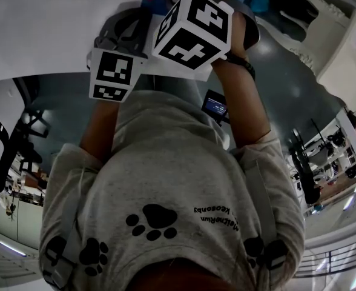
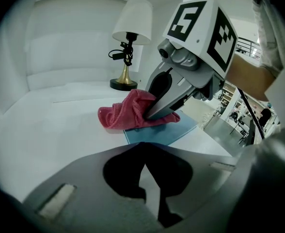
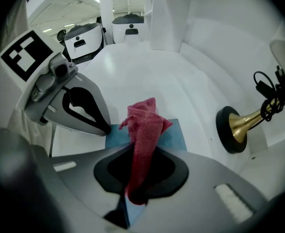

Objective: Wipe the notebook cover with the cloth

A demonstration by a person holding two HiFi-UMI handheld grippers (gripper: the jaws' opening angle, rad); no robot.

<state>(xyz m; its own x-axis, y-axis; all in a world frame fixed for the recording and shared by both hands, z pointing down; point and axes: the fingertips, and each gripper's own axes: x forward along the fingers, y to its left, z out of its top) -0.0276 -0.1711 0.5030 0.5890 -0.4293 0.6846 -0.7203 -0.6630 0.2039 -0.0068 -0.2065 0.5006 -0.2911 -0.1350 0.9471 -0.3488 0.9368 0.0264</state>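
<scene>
1. Cloth (image 2: 123, 114): pink-red, nubbly terry weave, bunched into a soft lump w/ folds.
2. Notebook (image 2: 167, 132): thin, flat, plain matte blue cover. It lies on a smooth white table (image 2: 55, 130), near a lamp (image 2: 131, 33) w/ white shade, brass stem and round black base.
3. R gripper (image 2: 152, 114): grey jaws closed tight on the cloth. One end is pinched btwn them; the rest spills fwd onto the cover, touching it, w/ one side lapping over the notebook's edge onto the table.
4. L gripper (image 3: 105, 128): jaws together, nothing btwn them. Its tip sits at the notebook's edge, just beside the cloth but apart from it; can't tell if it presses down.
5. Each gripper carries a black-and-white marker cube.
</scene>
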